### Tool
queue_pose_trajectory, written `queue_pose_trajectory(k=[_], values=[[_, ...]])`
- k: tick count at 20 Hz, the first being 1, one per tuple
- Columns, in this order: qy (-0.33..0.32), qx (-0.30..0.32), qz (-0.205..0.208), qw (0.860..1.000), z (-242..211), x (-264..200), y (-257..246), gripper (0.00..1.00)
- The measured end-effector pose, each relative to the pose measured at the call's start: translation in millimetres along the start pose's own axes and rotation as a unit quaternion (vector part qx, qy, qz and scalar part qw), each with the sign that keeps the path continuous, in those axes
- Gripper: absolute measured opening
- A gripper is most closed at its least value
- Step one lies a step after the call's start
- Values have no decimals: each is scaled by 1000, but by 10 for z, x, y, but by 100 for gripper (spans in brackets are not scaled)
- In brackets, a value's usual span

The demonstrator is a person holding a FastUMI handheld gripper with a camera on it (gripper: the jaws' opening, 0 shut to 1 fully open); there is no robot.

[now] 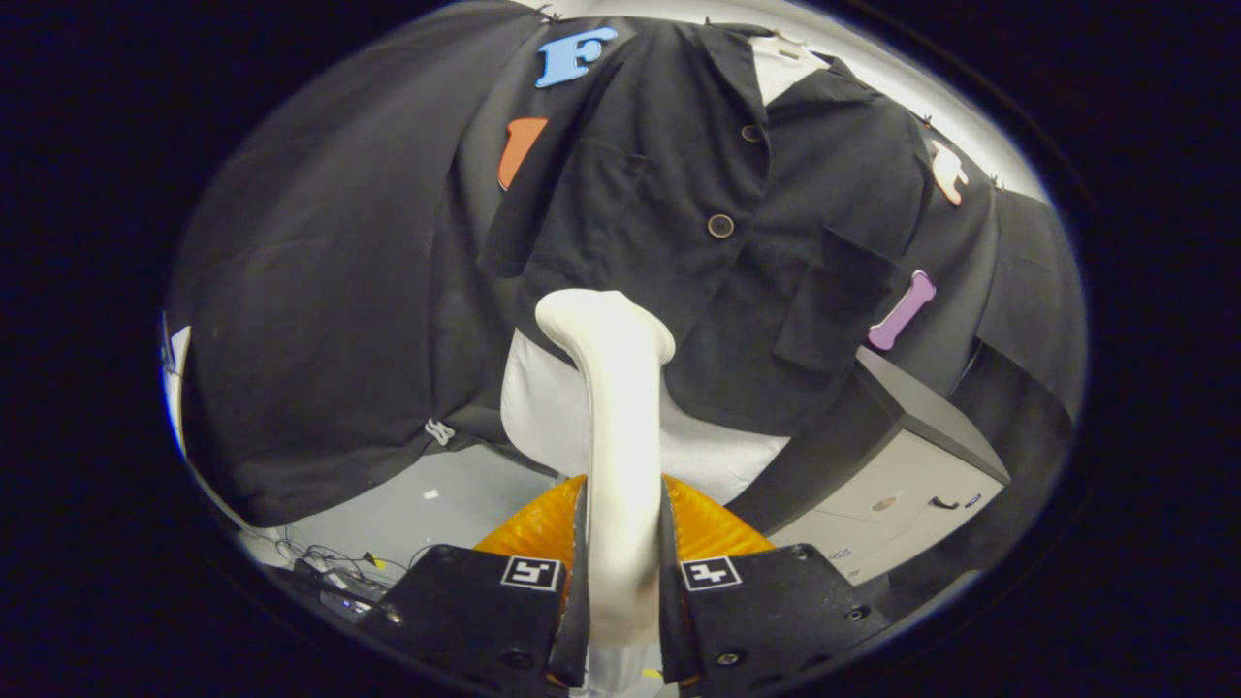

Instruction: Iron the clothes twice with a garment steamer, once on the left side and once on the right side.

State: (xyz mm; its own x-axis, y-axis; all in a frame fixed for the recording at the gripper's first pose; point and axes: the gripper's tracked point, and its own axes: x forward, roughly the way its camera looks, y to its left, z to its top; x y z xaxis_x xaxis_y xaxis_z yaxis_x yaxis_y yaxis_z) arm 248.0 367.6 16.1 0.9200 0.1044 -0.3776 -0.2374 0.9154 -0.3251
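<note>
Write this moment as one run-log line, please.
claw: shut on steamer | steamer: upright, head near black shirt's hem | black shirt: hanging, buttoned | stage: pass underway, side unclear

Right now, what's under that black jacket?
A white garment shows below the black jacket hem and at its collar; the rest is covered. The hand-held gripper clamps the steamer.

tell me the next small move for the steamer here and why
Probably ease the garment steamer forward and up onto the black shirt. The gripper is shut on its white handle, and the head sits at the shirt's lower hem, near the button placket, so a stroke up one side looks due. Contact with the cloth can't be told.
</note>
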Motion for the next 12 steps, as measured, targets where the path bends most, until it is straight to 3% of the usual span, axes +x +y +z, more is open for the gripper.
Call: queue_pose_trajectory(k=[12], values=[[40,-12,15,999,-692,-679,-644,32]])
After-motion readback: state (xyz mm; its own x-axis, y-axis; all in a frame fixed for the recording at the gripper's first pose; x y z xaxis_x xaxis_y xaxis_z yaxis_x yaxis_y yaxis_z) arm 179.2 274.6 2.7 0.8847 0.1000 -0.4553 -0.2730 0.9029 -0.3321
